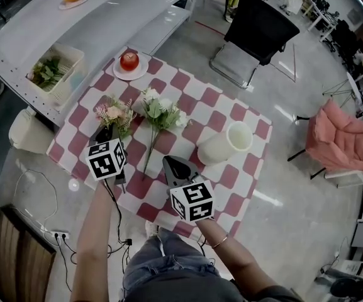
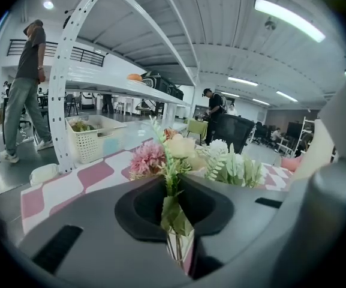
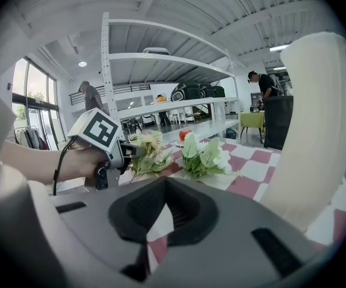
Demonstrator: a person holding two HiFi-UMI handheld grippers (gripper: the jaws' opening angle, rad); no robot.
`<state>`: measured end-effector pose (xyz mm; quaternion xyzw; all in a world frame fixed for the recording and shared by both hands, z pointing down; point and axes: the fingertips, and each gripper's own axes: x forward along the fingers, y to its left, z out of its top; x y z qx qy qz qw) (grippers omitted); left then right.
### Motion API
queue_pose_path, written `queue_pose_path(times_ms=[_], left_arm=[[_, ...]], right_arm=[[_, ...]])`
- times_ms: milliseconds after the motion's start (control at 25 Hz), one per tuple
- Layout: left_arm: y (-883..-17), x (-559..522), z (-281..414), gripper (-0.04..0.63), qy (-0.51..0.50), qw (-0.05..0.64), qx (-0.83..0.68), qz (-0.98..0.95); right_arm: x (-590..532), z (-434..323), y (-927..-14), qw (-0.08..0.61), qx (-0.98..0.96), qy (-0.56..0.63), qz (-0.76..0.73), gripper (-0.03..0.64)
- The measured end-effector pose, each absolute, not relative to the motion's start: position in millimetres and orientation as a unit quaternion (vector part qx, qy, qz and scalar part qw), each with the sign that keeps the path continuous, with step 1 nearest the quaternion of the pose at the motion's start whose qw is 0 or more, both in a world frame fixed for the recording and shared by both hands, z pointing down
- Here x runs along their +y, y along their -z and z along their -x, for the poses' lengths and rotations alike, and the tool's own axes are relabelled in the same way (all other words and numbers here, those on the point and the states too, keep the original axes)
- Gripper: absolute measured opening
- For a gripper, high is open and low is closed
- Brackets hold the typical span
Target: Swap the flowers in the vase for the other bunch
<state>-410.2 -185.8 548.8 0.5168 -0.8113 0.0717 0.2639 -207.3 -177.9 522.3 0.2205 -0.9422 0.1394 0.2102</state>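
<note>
A pink flower bunch [image 1: 113, 113] has its heads just above the checkered tablecloth [image 1: 231, 175]. My left gripper [image 1: 107, 133] is shut on its stems, which show pinched between the jaws in the left gripper view, stems [image 2: 174, 221] below, blooms [image 2: 149, 156] ahead. To its right a white flower bunch [image 1: 160, 115] lies flat on the cloth, long stem toward me. A cream vase [image 1: 225, 145] stands at the right with nothing in its mouth, and looms large in the right gripper view as the vase [image 3: 310, 131]. My right gripper [image 1: 170, 163] hovers between white bunch and vase, shut and holding nothing.
A plate with a red apple [image 1: 129, 61] sits at the table's far edge. A white basket of greens [image 1: 55, 71] and a long white shelf unit [image 1: 106, 11] stand beyond. A black chair [image 1: 256, 24] and a pink chair [image 1: 341, 137] are on the floor.
</note>
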Motion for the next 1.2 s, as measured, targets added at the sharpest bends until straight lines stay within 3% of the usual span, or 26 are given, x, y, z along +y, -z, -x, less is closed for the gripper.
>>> queue_pose_path(times_ms=[400,760,1200], left_arm=[[-529.7,-184.9,395.6,0.197,-0.061,0.254,-0.816,-0.516],[-471.3,-188.5,346.8,0.201,-0.052,0.189,-0.811,-0.552],[-511.5,-218.8,275.6,0.222,-0.104,0.241,-0.737,-0.623]], right_arm=[[-180.6,195.5,-517.7,0.206,-0.944,-0.137,-0.22,0.009],[-185.5,171.8,-507.0,0.193,-0.945,-0.134,-0.226,0.011],[-185.9,155.3,-507.2,0.193,-0.941,-0.137,-0.243,0.009]])
